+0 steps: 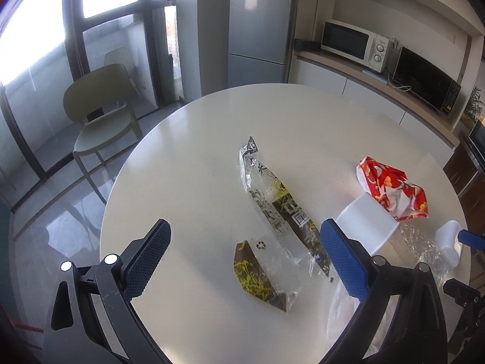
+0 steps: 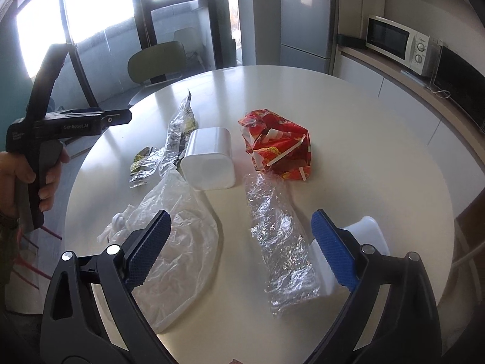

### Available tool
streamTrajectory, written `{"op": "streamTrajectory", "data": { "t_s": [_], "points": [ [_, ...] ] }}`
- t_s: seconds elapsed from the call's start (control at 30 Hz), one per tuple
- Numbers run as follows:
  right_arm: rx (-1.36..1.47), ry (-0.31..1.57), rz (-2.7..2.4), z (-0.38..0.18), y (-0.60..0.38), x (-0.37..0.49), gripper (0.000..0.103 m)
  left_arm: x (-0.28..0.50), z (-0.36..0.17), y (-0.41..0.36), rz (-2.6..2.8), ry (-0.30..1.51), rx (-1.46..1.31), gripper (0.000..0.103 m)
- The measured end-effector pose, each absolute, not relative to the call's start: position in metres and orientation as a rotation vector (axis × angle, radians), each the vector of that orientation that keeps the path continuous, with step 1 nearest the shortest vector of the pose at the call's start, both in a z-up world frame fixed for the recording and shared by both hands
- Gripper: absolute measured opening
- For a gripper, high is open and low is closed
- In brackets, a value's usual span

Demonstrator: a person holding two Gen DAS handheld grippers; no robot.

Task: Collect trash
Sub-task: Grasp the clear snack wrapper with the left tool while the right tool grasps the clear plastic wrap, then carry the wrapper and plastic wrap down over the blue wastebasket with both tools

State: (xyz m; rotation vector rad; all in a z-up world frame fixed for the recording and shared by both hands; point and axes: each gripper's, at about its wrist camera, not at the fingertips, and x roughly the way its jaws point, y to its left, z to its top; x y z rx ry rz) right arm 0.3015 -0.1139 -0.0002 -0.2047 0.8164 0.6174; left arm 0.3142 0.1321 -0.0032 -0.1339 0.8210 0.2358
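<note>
Trash lies on a round white table [image 1: 197, 139]. In the left wrist view a long clear wrapper with yellow-brown print [image 1: 272, 200] and a small yellow-brown piece [image 1: 254, 276] lie between my open left gripper's [image 1: 245, 257] fingers. A red crumpled wrapper [image 1: 394, 191] and a white square tub [image 1: 366, 221] lie to the right. In the right wrist view my open right gripper [image 2: 241, 245] hovers over a clear plastic bag [image 2: 178, 236] and a crinkled clear wrapper [image 2: 282, 248]. The white tub [image 2: 209, 157] and red wrapper [image 2: 279, 142] lie beyond. A second white container [image 2: 369, 233] sits behind the right finger.
A green chair [image 1: 100, 112] stands beyond the table by the windows. A fridge [image 1: 260, 24] and a counter with microwaves [image 1: 351, 45] stand at the back right. The left gripper's handle and the hand [image 2: 39, 139] show at left in the right wrist view.
</note>
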Motion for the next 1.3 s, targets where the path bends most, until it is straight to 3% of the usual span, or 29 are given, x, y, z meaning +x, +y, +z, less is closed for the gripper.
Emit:
{"op": "streamTrajectory", "data": {
  "t_s": [0.27, 0.47, 0.67, 0.7, 0.73, 0.83, 0.9, 1.3],
  "points": [
    [-0.192, 0.91, 0.622, -0.023, -0.098, 0.332, 0.074, 0.371, -0.033, 0.153, 0.211, 0.925, -0.179, 0.097],
    [-0.226, 0.946, 0.597, -0.033, -0.087, 0.345, 0.066, 0.39, -0.053, 0.154, 0.216, 0.966, -0.173, 0.091],
    [-0.24, 0.965, 0.577, -0.041, -0.086, 0.349, 0.045, 0.401, -0.068, 0.149, 0.149, 1.01, -0.176, 0.061],
    [-0.243, 0.968, 0.575, -0.043, -0.086, 0.348, 0.042, 0.401, -0.068, 0.148, 0.14, 1.008, -0.171, 0.05],
    [-0.244, 0.967, 0.572, -0.044, -0.087, 0.348, 0.041, 0.4, -0.069, 0.146, 0.144, 0.999, -0.146, 0.046],
    [-0.246, 0.955, 0.565, -0.042, -0.088, 0.344, 0.035, 0.395, -0.069, 0.146, 0.195, 0.98, -0.073, 0.013],
    [-0.236, 0.947, 0.561, -0.039, -0.09, 0.341, 0.031, 0.392, -0.067, 0.154, 0.21, 0.977, -0.105, 0.003],
    [-0.159, 0.848, 0.573, -0.005, -0.102, 0.309, 0.028, 0.333, -0.001, 0.153, 0.158, 0.824, -0.182, 0.001]
  ]
}}
